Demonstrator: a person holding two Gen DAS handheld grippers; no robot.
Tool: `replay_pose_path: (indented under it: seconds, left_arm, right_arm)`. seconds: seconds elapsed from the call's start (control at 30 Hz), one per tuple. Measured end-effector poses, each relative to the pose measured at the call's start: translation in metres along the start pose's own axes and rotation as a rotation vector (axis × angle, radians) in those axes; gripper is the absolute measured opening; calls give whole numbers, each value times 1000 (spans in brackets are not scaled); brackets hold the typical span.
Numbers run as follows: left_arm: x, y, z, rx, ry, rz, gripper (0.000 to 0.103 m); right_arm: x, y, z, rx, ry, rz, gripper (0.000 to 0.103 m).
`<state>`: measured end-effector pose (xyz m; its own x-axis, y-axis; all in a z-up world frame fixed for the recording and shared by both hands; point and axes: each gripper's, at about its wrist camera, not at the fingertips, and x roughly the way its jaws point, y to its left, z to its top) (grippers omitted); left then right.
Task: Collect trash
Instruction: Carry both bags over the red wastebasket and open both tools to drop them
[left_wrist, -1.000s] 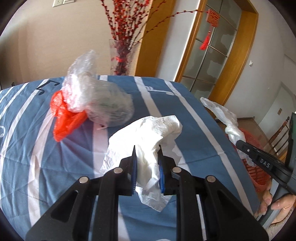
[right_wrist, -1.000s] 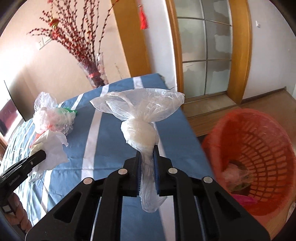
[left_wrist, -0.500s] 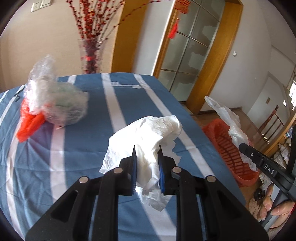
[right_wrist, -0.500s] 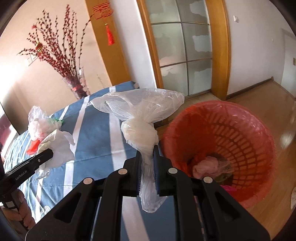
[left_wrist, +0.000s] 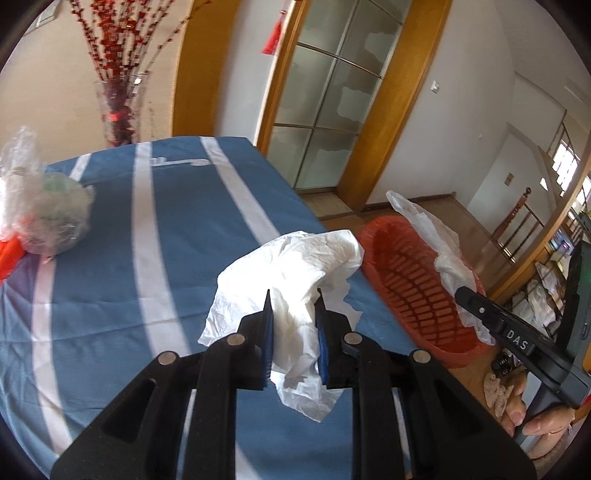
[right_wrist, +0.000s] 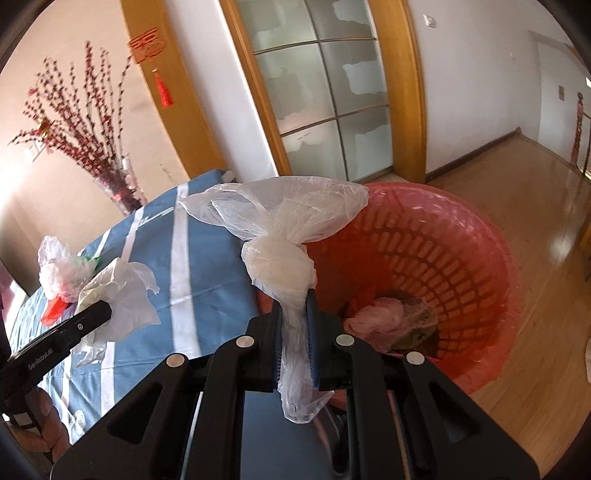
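1. Table w/ blue cloth (left_wrist: 110, 258), white stripes; fills left and centre of left wrist view, left part of right wrist view.

2. Red basket (right_wrist: 461, 258), slotted plastic, on wood floor just beside table edge. Holds some crumpled trash at bottom, pinkish-white wad among it. Also seen in left wrist view, beyond table corner.

3. Vase w/ red branches (left_wrist: 118, 110), clear glass, at table's far end near wall.

4. Clear bag bundle (left_wrist: 44, 210), crinkled, greenish contents, lying on cloth far left; red plastic scrap (left_wrist: 9, 254) touching it on the near side.

5. White tissue (left_wrist: 291, 273), crumpled. Pinched in left gripper (left_wrist: 294, 306); jaws closed onto it, paper bulging above and hanging below the blue pads. Held above table, near its right edge.

6. Knotted clear bag (right_wrist: 280, 243), white lump below knot, loose top flaring wide. Clamped in right gripper (right_wrist: 294, 314); jaws clenched on bag's tail, tail end dangling under them. Held over basket's near-left rim, beside table edge.

7. Person's hand on each gripper's handle, partly visible at frame edges.
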<state>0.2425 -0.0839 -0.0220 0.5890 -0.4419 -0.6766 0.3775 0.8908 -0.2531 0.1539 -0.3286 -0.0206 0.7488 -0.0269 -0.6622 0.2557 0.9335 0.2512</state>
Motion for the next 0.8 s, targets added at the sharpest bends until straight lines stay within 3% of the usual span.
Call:
replay_pose_path:
  seconds: [0.4,0.8]
  left_arm:
    - [34,-50,2,43,43,-96,20]
    - [58,-97,6,80,67,-181,20]
  right_arm:
    - [-6,-49,5,100,-28,-50,12]
    - [-8,-74,14,156,-57,-69,12]
